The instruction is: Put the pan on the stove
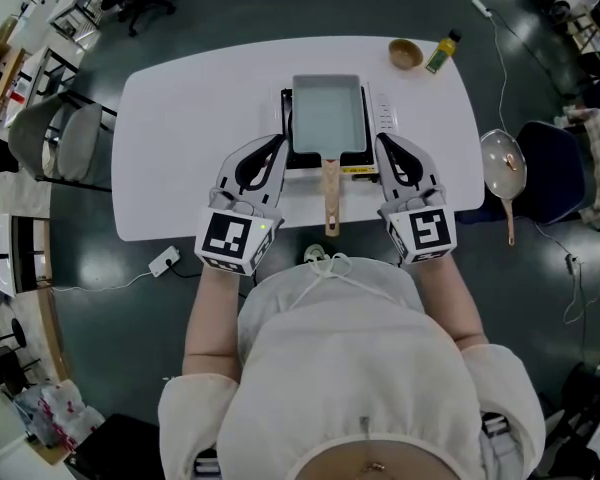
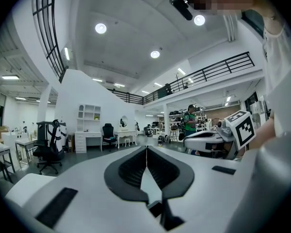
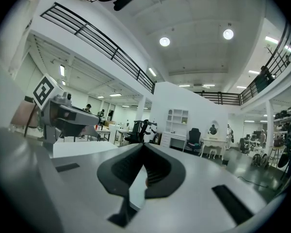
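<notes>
A rectangular grey pan (image 1: 328, 118) sits on a black portable stove (image 1: 382, 116) in the middle of the white table (image 1: 180, 118). Its wooden handle (image 1: 331, 193) points toward me, past the table's front edge. My left gripper (image 1: 278, 141) hangs just left of the handle, jaws shut with nothing between them. On the other side of the handle my right gripper (image 1: 380, 138) is shut and empty too. Both gripper views look out level across the room, with the jaws closed tip to tip on the left gripper (image 2: 146, 149) and the right gripper (image 3: 143, 147); neither shows the pan.
A wooden bowl (image 1: 405, 54) and a yellow bottle (image 1: 442, 51) stand at the table's far right corner. A round lidded pan (image 1: 503, 163) rests on a blue chair to the right. Grey chairs (image 1: 65, 138) stand at the left. A power strip (image 1: 163, 261) lies on the floor.
</notes>
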`<state>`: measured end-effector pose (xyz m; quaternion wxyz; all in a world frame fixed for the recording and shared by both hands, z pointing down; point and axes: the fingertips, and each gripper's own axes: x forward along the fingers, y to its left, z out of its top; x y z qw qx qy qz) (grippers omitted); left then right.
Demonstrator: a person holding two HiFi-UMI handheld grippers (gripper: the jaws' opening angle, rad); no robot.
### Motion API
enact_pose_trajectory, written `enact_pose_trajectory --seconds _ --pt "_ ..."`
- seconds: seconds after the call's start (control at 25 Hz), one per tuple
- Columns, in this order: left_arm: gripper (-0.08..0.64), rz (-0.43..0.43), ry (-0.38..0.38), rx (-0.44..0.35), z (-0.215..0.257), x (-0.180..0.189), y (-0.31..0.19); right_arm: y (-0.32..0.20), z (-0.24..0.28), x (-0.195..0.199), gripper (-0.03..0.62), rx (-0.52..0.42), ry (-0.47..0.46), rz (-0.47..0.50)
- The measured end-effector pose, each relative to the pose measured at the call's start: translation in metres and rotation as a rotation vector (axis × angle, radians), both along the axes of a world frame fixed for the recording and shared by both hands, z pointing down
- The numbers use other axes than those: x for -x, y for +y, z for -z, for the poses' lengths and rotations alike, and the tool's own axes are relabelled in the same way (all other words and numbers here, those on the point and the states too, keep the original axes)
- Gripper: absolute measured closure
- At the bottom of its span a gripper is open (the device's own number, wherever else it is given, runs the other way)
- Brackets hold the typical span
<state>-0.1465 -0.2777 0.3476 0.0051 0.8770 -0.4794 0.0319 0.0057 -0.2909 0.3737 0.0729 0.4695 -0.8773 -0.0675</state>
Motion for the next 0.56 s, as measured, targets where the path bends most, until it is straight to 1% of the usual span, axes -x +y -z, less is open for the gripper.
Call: enact_pose_trajectory --seconds 0.56 --pt "0.537 0.019 0.021 0.004 -0.004 0.023 0.004 -0.001 -0.011 0.012 0.592 0.002 0.008 -0.032"
